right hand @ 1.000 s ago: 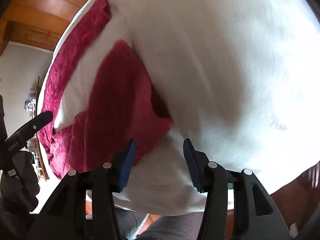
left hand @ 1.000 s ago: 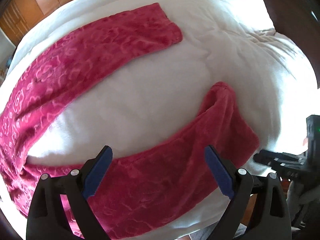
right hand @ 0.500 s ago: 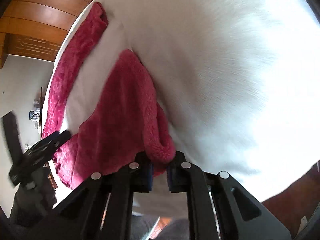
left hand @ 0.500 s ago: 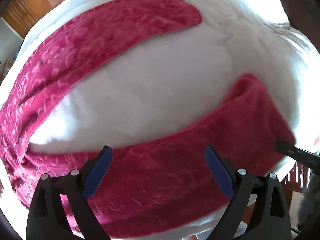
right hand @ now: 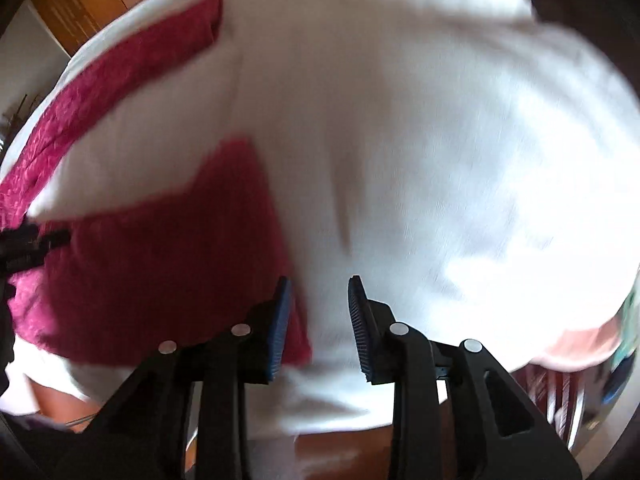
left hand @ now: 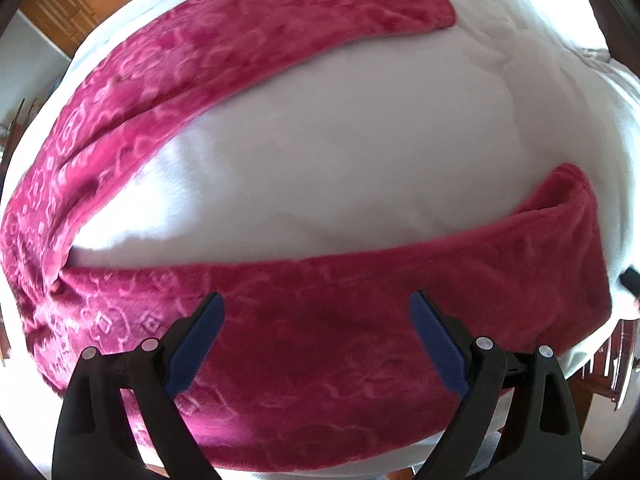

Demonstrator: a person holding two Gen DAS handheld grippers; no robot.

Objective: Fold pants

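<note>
The pants (left hand: 280, 340) are spread over a white bed (left hand: 340, 160), the two legs splayed apart in a wide V — the far leg (left hand: 240, 40) reaching toward the top, the near leg (left hand: 440, 300) running along the bed's front edge. The left gripper (left hand: 316, 340) hangs above the near leg with its fingers spread wide and nothing between them. The right gripper (right hand: 316, 312) is seen over that leg's cuff (right hand: 180, 260); its fingers are opening, with only bedding visible in the gap and the cuff just beside the left finger.

For a clean fold, the near leg is best pinched at the cuff and near the crotch together, lifted evenly and laid over the far leg so the edges match. The plush cloth may sag or bunch — both layers should be caught. Nothing is lying on the bed between the legs; wooden furniture (left hand: 72, 4) stands well behind.
</note>
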